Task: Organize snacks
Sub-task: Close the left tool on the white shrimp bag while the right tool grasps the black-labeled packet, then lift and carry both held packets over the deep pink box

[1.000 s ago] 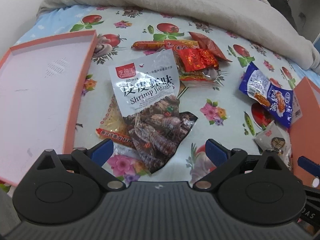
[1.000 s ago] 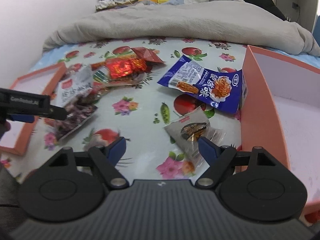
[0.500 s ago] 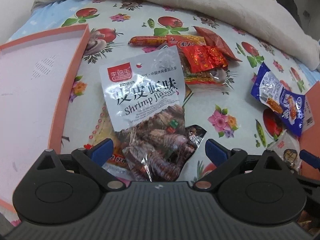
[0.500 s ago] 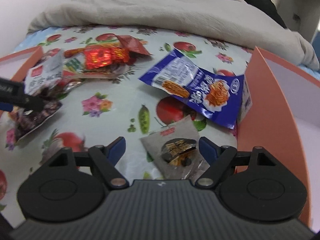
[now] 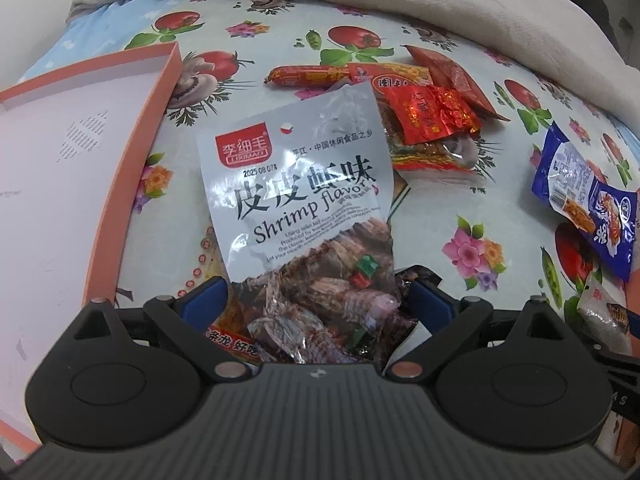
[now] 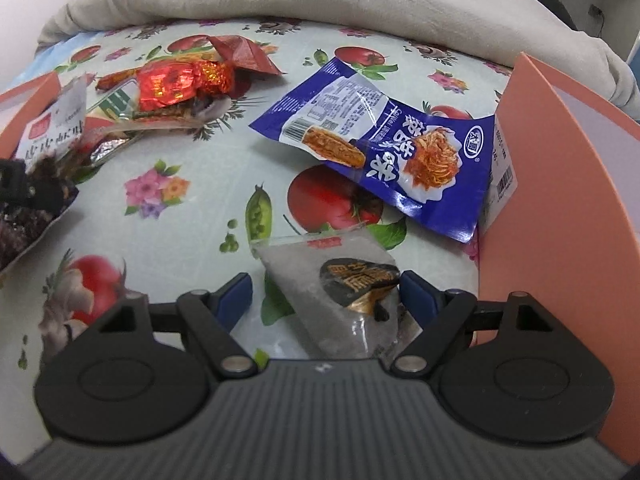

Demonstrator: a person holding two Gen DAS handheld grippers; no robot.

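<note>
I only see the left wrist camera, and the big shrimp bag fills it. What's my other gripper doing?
Observer: The right gripper is open, with one of its jaws on each side of a small grey packet that has a black and gold label.
Operator: Is a box close to it?
Observer: Yes. An orange box stands just to the right of it, with its wall upright.
Operator: And the blue packet?
Observer: The blue packet lies beyond the grey one, and its far end touches that box wall.
</note>
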